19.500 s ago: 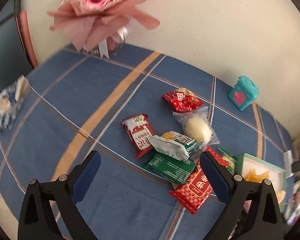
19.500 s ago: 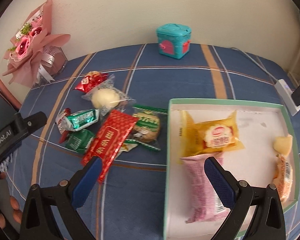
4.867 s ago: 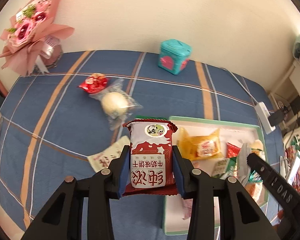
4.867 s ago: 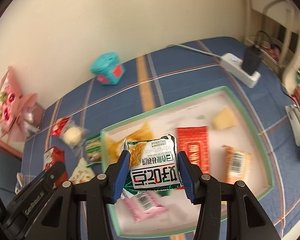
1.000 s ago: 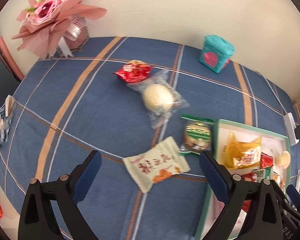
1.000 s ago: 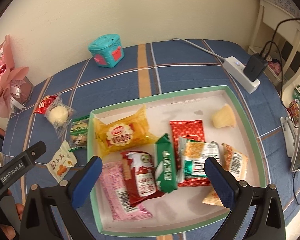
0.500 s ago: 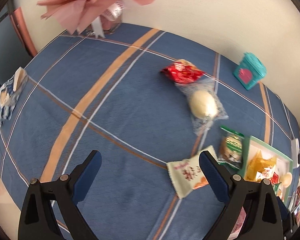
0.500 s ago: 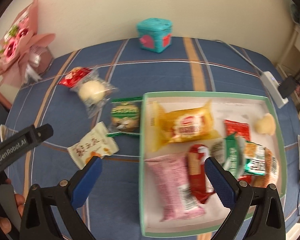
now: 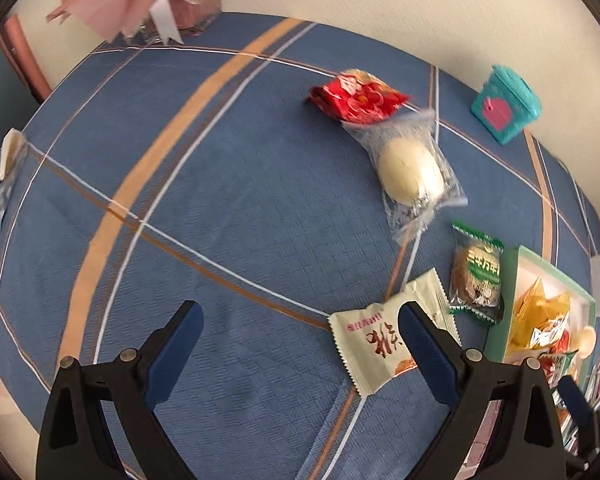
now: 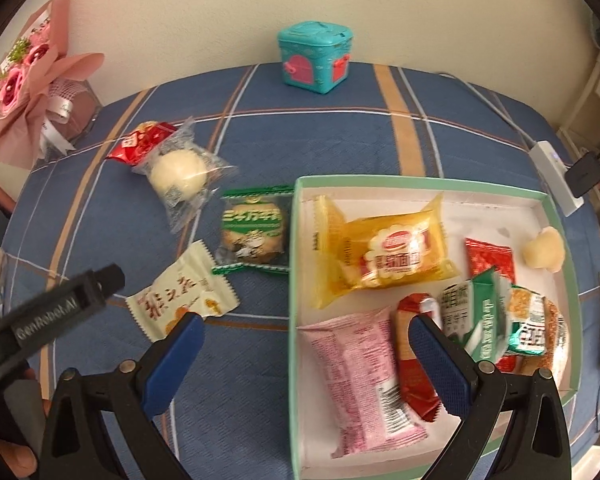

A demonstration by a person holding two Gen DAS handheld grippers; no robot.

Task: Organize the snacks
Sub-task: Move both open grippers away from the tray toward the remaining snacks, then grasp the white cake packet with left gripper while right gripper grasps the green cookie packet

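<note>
Both grippers are spread wide with nothing between their blue pads. From the left wrist view, the left gripper [image 9: 300,334] hangs over the blue striped tablecloth [image 9: 228,184] at the bottom of the frame, and its right finger covers part of a cream packet [image 9: 374,344]. Up and to the right of that packet lie a green cookie packet [image 9: 476,276], a pale bun in clear wrap [image 9: 410,170] and a red packet [image 9: 356,98] touching the bun's wrapper — all outside the tray [image 9: 500,296], whose green rim shows at the right edge. A teal box [image 9: 506,104] stands near the wall at upper right.

From the right wrist view, the right gripper [image 10: 306,342] straddles the tray's [image 10: 293,240] left wall at bottom centre. Inside the tray lie a yellow cake packet [image 10: 396,258], a pink packet [image 10: 360,372], a dark red packet [image 10: 410,364] and more snacks piled at the right. The left gripper's body [image 10: 56,310] enters from the lower left, close to the cream packet [image 10: 182,292]. A pink bouquet [image 10: 28,68] sits at upper left.
</note>
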